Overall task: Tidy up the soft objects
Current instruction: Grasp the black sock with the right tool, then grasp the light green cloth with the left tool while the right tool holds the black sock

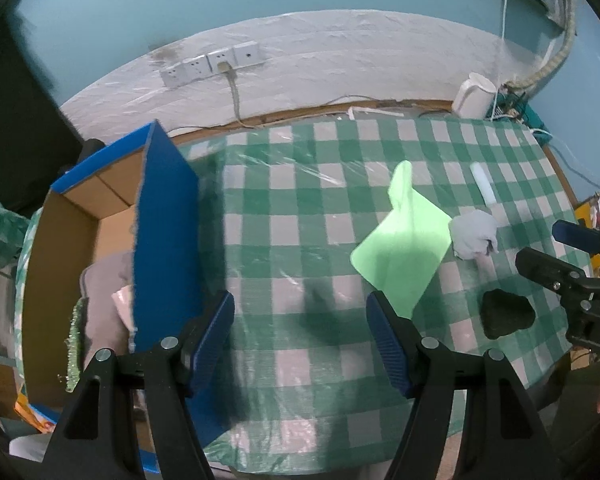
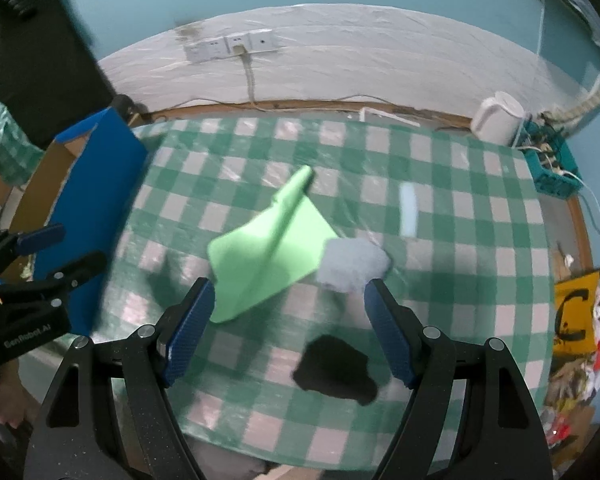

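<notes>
both hand-held grippers (image 1: 300,340) (image 2: 290,330) apart, empty | risk: thin green cloth (image 2: 264,252) slips, lying flat on slick desk (image 2: 460,280) cover

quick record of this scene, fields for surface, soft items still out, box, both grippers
surface: table with green checked cloth
soft items out: green cloth, grey wad, black lump
box: blue cardboard box at table's left, soft items already inside
left gripper: open, empty
right gripper: open, empty, above black lump

Box (image 1: 164,240) wall hiding grey cloth (image 1: 104,300) inside
</notes>
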The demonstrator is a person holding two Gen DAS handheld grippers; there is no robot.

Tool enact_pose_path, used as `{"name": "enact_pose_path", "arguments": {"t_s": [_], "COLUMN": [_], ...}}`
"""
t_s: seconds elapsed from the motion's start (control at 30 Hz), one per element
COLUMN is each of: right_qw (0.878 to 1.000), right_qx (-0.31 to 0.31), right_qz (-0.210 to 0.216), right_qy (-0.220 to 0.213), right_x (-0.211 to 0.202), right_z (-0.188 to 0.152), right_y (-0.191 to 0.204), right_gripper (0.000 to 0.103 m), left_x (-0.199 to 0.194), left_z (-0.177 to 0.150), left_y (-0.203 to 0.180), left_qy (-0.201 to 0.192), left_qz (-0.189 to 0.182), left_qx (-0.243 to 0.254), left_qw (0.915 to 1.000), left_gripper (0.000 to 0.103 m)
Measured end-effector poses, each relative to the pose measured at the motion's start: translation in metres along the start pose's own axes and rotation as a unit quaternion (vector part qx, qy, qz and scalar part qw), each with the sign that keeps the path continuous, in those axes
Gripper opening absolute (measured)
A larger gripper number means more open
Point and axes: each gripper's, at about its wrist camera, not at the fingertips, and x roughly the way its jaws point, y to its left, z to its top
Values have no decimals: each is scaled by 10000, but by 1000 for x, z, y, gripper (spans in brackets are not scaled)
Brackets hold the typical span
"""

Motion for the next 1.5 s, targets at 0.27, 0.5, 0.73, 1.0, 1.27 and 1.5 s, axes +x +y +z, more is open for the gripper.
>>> {"name": "enact_pose_path", "arguments": {"t_s": [0.27, 0.5, 0.73, 1.0, 1.27, 1.5], "right_qw": [9998, 9991, 9964, 9928, 9901, 9929], "right_qx": [166, 78, -250, -331, -429, -133], "right_qz": [-48, -19, -49, -211, -397, -230], "right_qy": [130, 421, 805, 1134, 1278, 1158], "right_x": [5, 16, 37, 62, 83, 87], "right_z": [-16, -33, -50, -57, -59, -52], "right_y": [-27, -30, -22, -20, -18, -35], "right_gripper": [77, 77, 77, 77, 76, 51], "left_x": [16, 26, 43, 61, 76, 93], "left_z": [-3, -8, -16, -20, -9, 4], "left_y": [-21, -29, -35, -40, -46, -47], "left_qy": [228, 377, 631, 829, 882, 983], "left_qz": [-21, -60, -103, -71, -185, -366], "left_qx": [174, 234, 258, 334, 387, 279], "left_qw": [9996, 9990, 9976, 9960, 9952, 9941], "left_gripper": [70, 70, 70, 70, 77, 78]}}
